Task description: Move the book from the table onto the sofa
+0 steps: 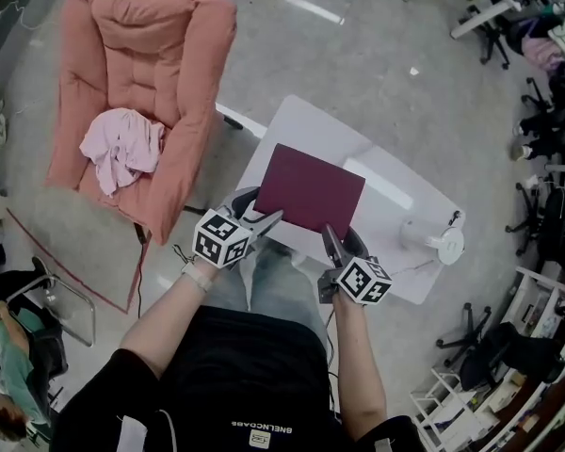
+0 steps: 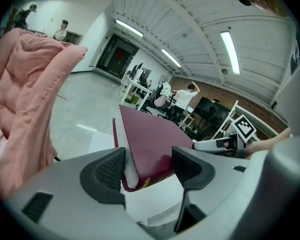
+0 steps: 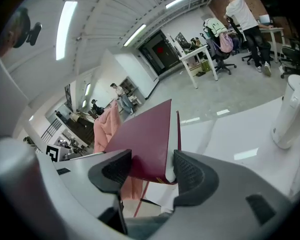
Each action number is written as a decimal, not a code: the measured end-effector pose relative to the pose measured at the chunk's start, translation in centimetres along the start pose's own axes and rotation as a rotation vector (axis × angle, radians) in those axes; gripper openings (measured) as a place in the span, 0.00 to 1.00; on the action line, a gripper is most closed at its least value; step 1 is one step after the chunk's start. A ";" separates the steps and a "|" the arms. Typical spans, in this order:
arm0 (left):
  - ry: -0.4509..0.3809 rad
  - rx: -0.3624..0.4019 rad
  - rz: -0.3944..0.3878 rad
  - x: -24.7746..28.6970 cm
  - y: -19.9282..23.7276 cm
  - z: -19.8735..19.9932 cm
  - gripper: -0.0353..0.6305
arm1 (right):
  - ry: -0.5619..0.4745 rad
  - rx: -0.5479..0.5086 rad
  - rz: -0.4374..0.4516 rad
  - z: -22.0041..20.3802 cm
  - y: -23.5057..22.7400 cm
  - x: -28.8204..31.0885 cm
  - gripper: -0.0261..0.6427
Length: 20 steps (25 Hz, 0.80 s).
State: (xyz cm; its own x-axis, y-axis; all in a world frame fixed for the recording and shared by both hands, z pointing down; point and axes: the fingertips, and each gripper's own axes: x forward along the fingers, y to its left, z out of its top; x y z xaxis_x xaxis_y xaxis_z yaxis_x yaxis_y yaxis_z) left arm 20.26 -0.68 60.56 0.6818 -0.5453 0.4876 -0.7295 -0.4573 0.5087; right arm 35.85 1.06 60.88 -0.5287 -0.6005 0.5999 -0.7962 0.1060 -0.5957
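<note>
A maroon book [image 1: 309, 189] is held over the near edge of the white table [image 1: 395, 196], one near corner in each gripper. My left gripper [image 1: 266, 222] is shut on its left corner and my right gripper [image 1: 332, 241] on its right corner. In the left gripper view the book [image 2: 150, 139] sits tilted between the jaws of the left gripper [image 2: 147, 168], with the pink sofa [image 2: 30, 94] at the left. In the right gripper view the book [image 3: 147, 136] stands between the jaws of the right gripper [image 3: 149, 171]. The pink sofa [image 1: 141, 73] stands to the table's left.
A pale pink cloth [image 1: 122, 144] lies on the sofa seat. A white device [image 1: 441, 243] with a cable stands on the table's right end. Office chairs [image 1: 546, 139] and shelves [image 1: 471, 384] line the right side. A metal chair [image 1: 56, 309] stands at the lower left.
</note>
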 end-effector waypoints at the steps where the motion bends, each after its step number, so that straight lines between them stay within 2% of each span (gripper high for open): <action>1: -0.012 -0.001 0.003 -1.0 0.3 0.5 0.49 | -0.002 -0.011 0.007 0.2 1.1 0.0 0.45; 10: -0.106 0.004 0.016 -8.6 3.6 5.8 0.49 | -0.036 -0.115 0.050 3.1 10.8 1.6 0.45; 20: -0.185 0.040 0.034 -17.2 7.8 11.6 0.49 | -0.084 -0.167 0.115 5.1 21.4 4.0 0.45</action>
State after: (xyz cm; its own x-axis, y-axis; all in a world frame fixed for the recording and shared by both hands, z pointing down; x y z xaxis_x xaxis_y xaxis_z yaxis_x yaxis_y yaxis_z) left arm 2.19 -3.00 47.93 0.6374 -0.6792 0.3638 -0.7563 -0.4614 0.4638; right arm 18.19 -3.13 47.84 -0.5978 -0.6404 0.4823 -0.7737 0.3034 -0.5562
